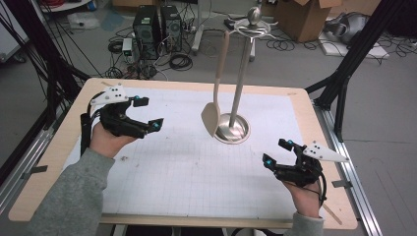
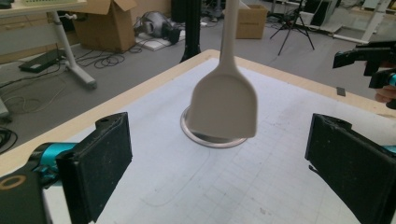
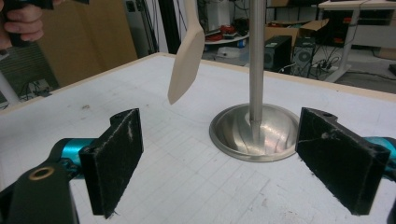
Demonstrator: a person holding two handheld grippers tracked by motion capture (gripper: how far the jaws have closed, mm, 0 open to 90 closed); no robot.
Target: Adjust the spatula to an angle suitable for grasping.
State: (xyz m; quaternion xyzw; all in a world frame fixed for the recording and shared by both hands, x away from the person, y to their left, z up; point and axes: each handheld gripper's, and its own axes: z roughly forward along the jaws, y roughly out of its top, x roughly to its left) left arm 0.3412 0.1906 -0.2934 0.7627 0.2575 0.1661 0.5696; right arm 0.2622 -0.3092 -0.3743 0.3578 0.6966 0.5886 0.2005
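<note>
While both hands sit low at the near side of the table (image 1: 59, 162), neither of them holds anything: the right gripper (image 1: 277, 153) hovers over the near right part of the white gridded mat (image 1: 187, 167) with its jaws spread wide apart, and the left gripper (image 1: 148, 112) hangs over the mat's left side, a little farther back, its jaws likewise wide apart and empty. Between and beyond them, near the middle of the mat, stands a metal utensil stand (image 1: 239, 83) on a round, dished base (image 1: 235, 129). From one of the hooks at its top hangs a beige spatula (image 1: 212, 115), its handle running down beside the pole and its flat blade ending just above the base's left edge, clear of both grippers. Seen along the left gripper's jaws, the blade faces that gripper broadside, well apart from its pads (image 2: 100, 158). Farther off, on the floor past the table, lie computer towers (image 1: 157, 29), cables and cardboard boxes (image 1: 307, 14).
</note>
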